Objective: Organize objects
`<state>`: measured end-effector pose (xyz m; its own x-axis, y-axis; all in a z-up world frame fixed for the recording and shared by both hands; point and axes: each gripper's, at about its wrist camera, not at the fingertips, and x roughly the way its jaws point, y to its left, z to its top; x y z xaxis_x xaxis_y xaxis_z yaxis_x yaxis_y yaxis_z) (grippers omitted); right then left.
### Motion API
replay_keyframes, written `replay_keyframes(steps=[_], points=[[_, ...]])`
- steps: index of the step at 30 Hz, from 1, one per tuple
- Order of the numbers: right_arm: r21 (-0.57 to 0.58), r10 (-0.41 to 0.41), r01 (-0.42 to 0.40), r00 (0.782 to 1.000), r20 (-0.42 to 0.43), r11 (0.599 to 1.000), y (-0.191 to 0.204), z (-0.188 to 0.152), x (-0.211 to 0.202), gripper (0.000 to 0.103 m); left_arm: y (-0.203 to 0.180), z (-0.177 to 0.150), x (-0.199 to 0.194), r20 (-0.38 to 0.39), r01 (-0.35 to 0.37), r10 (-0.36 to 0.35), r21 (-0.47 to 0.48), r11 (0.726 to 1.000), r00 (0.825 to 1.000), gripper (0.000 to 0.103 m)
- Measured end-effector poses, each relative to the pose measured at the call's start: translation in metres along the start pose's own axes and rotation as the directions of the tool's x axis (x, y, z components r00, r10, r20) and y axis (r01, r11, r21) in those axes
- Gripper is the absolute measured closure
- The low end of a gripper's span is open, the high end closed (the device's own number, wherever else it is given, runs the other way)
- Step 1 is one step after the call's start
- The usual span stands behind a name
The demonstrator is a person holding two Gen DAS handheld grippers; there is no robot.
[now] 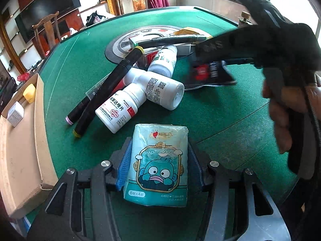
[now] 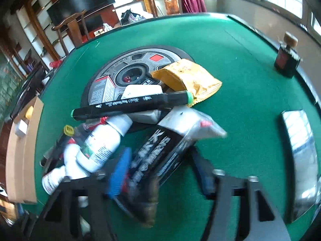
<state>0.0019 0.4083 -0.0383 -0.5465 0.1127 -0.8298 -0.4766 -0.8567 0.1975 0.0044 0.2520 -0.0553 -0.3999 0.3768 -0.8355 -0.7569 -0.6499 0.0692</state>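
Note:
My left gripper (image 1: pixel 158 168) is shut on a teal tissue pack (image 1: pixel 158 164) with a cartoon fish, held low over the green table (image 1: pixel 220 120). A pile lies beyond it: white pill bottles (image 1: pixel 120 108), black markers (image 1: pixel 108 88), small boxes. My right gripper (image 2: pixel 160 166) holds a black-and-silver packet (image 2: pixel 160 156) between its fingers, blurred; it also shows in the left wrist view (image 1: pixel 208 74), above the table right of the pile. In the right wrist view a green-capped marker (image 2: pixel 132 104), a yellow pouch (image 2: pixel 190 78) and a white bottle (image 2: pixel 100 146) lie ahead.
An open cardboard box (image 1: pixel 22 140) with a yellow item (image 1: pixel 29 93) and a small white box stands at the left table edge. A round control panel (image 2: pixel 140 70) sits mid-table. A dark bottle (image 2: pixel 286 58) and a shiny metal tray (image 2: pixel 303 160) are at the right.

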Motion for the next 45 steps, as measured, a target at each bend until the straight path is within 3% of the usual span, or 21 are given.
replay_keyframes(steps=[3,7,11,12,14,18,24,39,45], points=[[-0.047,-0.002,0.002,1.000,0.002,0.999,-0.010,-0.004,-0.010,0.072,-0.001,0.000,0.001,0.000,-0.002,0.002,-0.006,1.000,1.000,0.049],[-0.078,-0.034,0.034,0.999,0.007,0.996,-0.022,-0.008,-0.020,0.069,-0.001,0.001,0.003,0.001,-0.032,0.032,-0.017,0.999,0.999,0.038],[-0.067,-0.018,0.018,1.000,-0.002,0.998,-0.026,-0.010,-0.017,0.067,-0.002,0.002,0.004,0.010,-0.035,0.035,-0.024,0.999,0.999,0.038],[-0.058,-0.008,0.009,1.000,0.004,0.998,-0.028,-0.011,-0.017,0.066,-0.003,0.001,0.003,0.015,-0.037,0.037,-0.018,0.999,0.999,0.038],[-0.057,0.002,-0.001,1.000,0.018,0.998,-0.028,-0.014,-0.019,0.068,-0.002,0.001,0.003,0.019,-0.009,0.009,-0.016,1.000,1.000,0.051],[-0.039,0.042,-0.040,0.998,0.036,0.998,-0.032,-0.017,-0.026,0.075,-0.006,-0.002,0.000,0.027,-0.005,0.005,-0.004,1.000,1.000,0.054],[-0.030,0.077,-0.075,0.995,0.056,0.997,-0.030,-0.023,-0.034,0.075,0.001,-0.004,-0.004,0.030,0.059,-0.058,-0.037,0.998,0.998,0.055],[-0.066,0.197,-0.191,0.973,0.118,0.979,-0.001,-0.025,-0.062,0.075,0.032,-0.002,-0.037,0.105,0.094,-0.081,-0.118,0.989,0.991,0.055],[-0.113,0.261,-0.251,0.961,0.093,0.961,0.027,-0.028,-0.067,0.075,0.056,-0.001,-0.055,0.153,0.096,-0.070,-0.170,0.981,0.986,0.055]])
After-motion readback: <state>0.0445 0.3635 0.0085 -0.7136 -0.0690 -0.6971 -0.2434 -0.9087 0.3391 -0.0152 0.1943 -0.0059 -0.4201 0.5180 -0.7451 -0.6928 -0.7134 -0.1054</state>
